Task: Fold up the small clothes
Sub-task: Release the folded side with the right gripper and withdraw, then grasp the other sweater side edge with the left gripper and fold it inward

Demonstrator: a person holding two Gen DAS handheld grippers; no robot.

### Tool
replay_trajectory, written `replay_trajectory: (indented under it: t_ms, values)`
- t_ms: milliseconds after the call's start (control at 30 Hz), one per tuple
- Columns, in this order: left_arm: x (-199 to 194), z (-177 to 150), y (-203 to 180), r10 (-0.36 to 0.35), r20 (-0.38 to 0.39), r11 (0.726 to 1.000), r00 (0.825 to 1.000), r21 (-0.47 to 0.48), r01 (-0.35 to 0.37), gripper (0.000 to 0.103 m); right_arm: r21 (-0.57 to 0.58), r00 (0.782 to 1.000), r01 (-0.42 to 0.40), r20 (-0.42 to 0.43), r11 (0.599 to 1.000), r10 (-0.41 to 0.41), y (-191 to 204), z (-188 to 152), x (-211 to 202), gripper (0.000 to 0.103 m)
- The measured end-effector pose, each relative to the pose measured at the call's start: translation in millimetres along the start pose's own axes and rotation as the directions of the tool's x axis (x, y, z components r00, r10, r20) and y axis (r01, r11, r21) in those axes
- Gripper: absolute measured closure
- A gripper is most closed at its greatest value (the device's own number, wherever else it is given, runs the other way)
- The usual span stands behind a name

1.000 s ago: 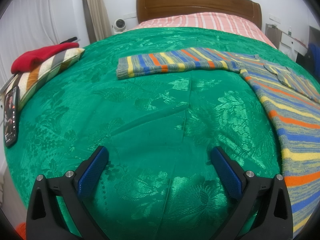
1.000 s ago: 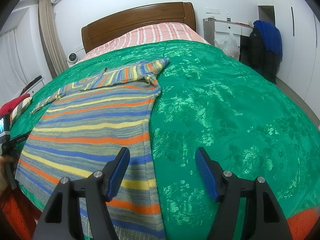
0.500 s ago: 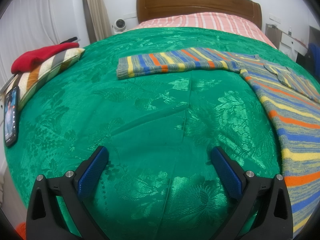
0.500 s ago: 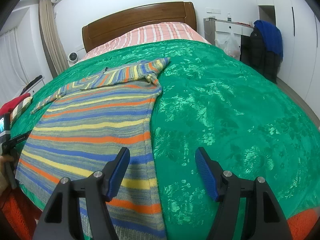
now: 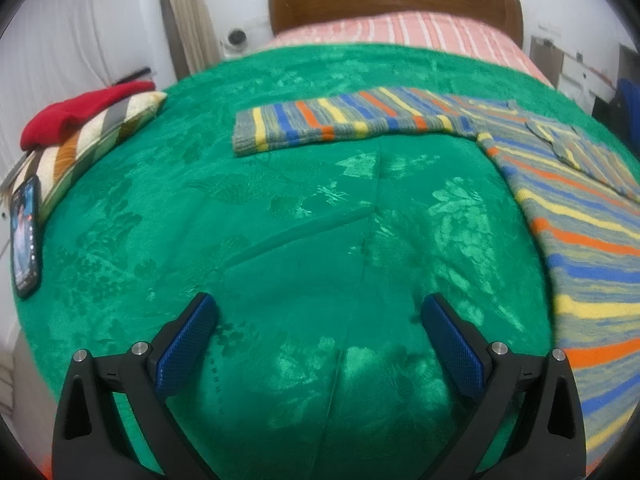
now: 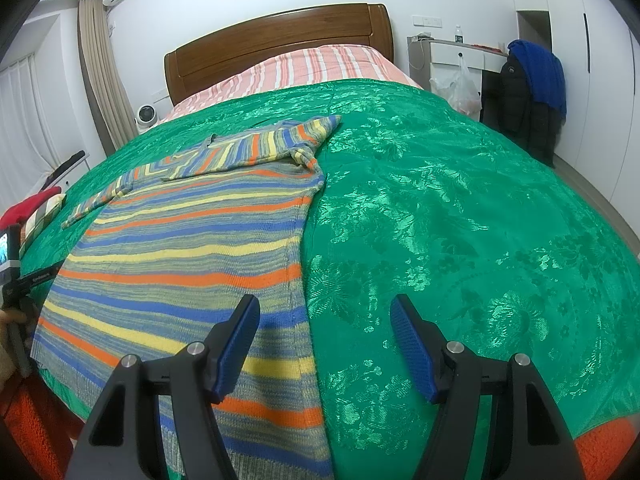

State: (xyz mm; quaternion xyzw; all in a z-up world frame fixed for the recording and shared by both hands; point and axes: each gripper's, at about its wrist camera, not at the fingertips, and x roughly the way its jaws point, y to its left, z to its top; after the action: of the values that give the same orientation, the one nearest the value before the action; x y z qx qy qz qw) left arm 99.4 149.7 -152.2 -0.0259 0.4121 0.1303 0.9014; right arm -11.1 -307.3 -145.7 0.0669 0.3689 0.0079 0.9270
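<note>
shown released and empty, the left tool and right tool are held above the bed, where the striped sweater is spread; the green cover might be pinched with the hem.

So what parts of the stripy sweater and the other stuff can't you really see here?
- Sweater: its bottom edge, hidden behind the right gripper in the right wrist view; the left wrist view cuts off its far side.
- Phone: screen too small and blurred, left wrist view.
- Red cloth on the pillow: what it is, blurred.
</note>
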Motion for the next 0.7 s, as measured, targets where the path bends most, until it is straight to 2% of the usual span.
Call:
replay_trajectory:
  t_ms: [67,167,267,333,400,500,567,600,633,667,700]
  values:
    - [-12.2,12.6,6.9,-0.052,0.005,0.998,0.999,-0.019,0.052,0.001,0.003,1.0,0.001,0.003,1.0,-0.001,-0.5,0.3,-0.5,0.035]
    - [-30.6,45.4,35.4,-0.13,0.065,0.983,0.989,-0.126,0.137,0.0,0.011,1.0,-0.003,-0.002,1.0,0.003,-1.8,0.1,1.3,0.035]
    - [-16.0,81.2,77.0,-0.188,0.056,0.939,0.981,-0.282,0.196,0.0,0.015,1.0,-0.014,-0.01,1.0,0.014,-2.9,0.4,4.5,0.035]
    - [9.1,102.2,102.1,-0.166,0.034,0.913,0.986,-0.373,0.167,0.001,0.02,1.0,-0.024,-0.01,1.0,0.024,-3.7,1.0,5.6,0.035]
    - [34.3,116.9,114.2,-0.128,0.007,0.903,0.992,-0.413,0.119,0.001,0.028,0.999,-0.032,-0.012,0.999,0.032,-5.4,1.3,6.9,0.035]
    - [81.6,134.9,110.4,-0.123,-0.09,0.913,0.988,-0.401,0.077,0.003,0.037,0.999,-0.035,-0.019,0.999,0.036,-7.5,0.8,8.7,0.035]
    - [99.5,139.2,102.9,-0.113,-0.118,0.921,0.987,-0.385,0.06,0.007,0.041,0.999,-0.033,-0.022,0.999,0.034,-8.2,0.7,9.5,0.035]
    - [108.3,140.0,98.4,-0.11,-0.134,0.925,0.985,-0.376,0.052,0.016,0.043,0.999,-0.032,-0.023,0.999,0.033,-8.4,0.8,10.1,0.035]
    - [116.8,140.4,93.6,-0.11,-0.155,0.927,0.982,-0.371,0.045,0.031,0.045,0.999,-0.031,-0.025,0.999,0.032,-8.7,0.8,11.2,0.035]
    - [121.0,139.3,89.8,-0.112,-0.167,0.929,0.98,-0.369,0.043,0.039,0.046,0.999,-0.031,-0.028,0.998,0.032,-9.0,0.8,12.2,0.035]
    - [124.4,138.1,83.6,-0.082,-0.172,0.937,0.982,-0.35,0.017,0.055,0.045,0.999,-0.031,-0.03,0.998,0.032,-9.0,0.8,13.2,0.035]
